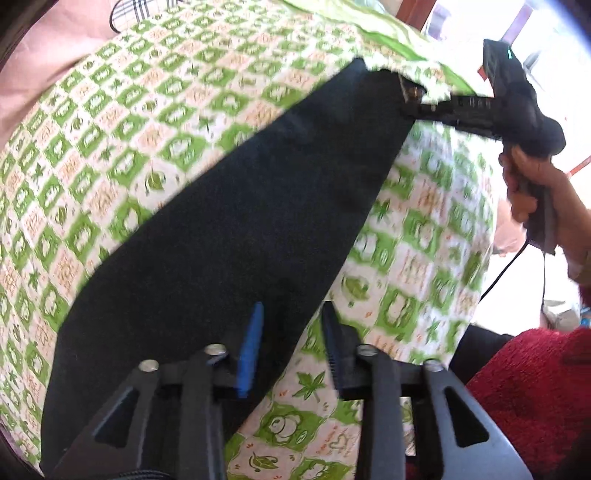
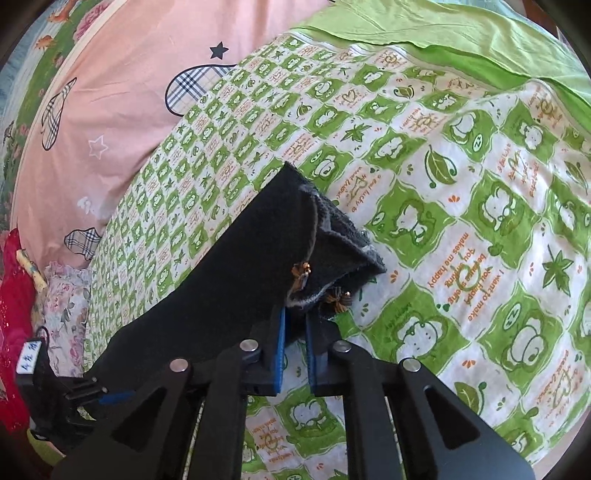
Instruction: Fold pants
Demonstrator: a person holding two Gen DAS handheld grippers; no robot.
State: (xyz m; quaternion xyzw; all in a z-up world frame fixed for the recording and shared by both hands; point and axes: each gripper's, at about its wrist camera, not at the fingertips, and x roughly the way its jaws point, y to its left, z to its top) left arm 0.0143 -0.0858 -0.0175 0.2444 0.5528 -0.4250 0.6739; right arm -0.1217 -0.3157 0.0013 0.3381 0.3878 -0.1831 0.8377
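Black pants lie stretched in a long band across a green-and-white patterned bedsheet. My left gripper is open, its fingers standing over the near edge of the pants. My right gripper is shut on the far end of the pants, where small orange bows show at the hem. That end is lifted off the sheet. The right gripper also shows in the left wrist view, held by a hand at the far end of the pants.
A pink quilt with plaid shapes lies beyond the sheet. A plain green cover lies at the far edge. A red fuzzy cloth sits at the right. A floral cloth lies at the left.
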